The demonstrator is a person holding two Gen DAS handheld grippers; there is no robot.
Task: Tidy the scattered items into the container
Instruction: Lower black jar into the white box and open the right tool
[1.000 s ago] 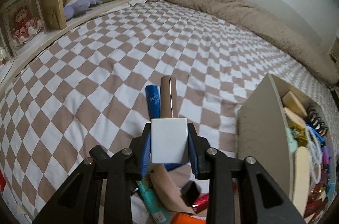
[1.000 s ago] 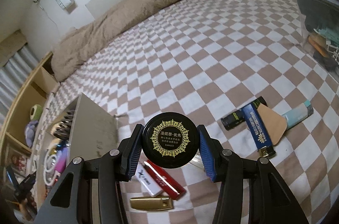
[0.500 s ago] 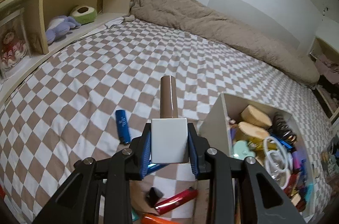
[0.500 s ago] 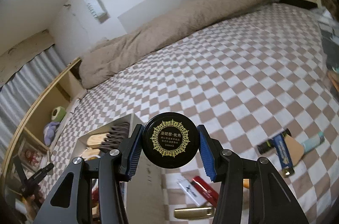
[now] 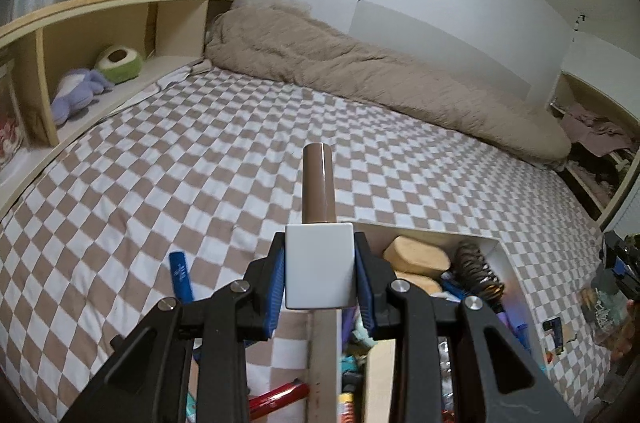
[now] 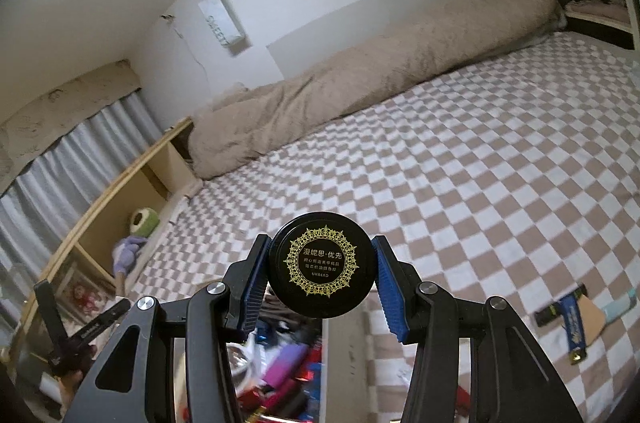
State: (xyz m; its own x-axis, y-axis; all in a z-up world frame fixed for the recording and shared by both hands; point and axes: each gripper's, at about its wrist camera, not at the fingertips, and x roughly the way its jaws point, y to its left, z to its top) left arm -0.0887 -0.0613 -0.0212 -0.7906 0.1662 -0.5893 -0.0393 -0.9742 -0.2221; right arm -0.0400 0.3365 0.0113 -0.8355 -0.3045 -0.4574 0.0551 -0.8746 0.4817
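A bed (image 5: 224, 151) covered in a brown-and-white checked sheet fills both views, with a rolled beige duvet (image 5: 384, 79) along its far edge by the wall. An open box, the container (image 5: 502, 255), sits on the sheet toward the bed's near edge; it is already crowded with a sponge, a dark coiled hair tie and small colourful cosmetics.

The left hand-held gripper (image 5: 319, 273) is clamped on a nail polish bottle (image 5: 319, 269), white square body between the blue pads, brown cap pointing forward. It hangs above the container's near wall, roughly over the rim. The right hand-held gripper (image 6: 322, 273) is clamped on a round black jar (image 6: 322, 271) with a gold ornamental label, pads pressing its curved sides, above what looks like the container's blurred interior.

Still scattered on the sheet: a blue tube (image 5: 180, 277) and a red tube (image 5: 280, 395) left of the container, and, in the right wrist view, a beige wedge sponge (image 6: 590, 317) with a blue stick and a pale teal tube near the bed's near edge.

Likely risks: the bottle, released over the rim, could strike the wall and tumble back onto the sheet. The jar, held only at two points on its round side, may slip or roll. Both grippers are converging on one small box and could collide.
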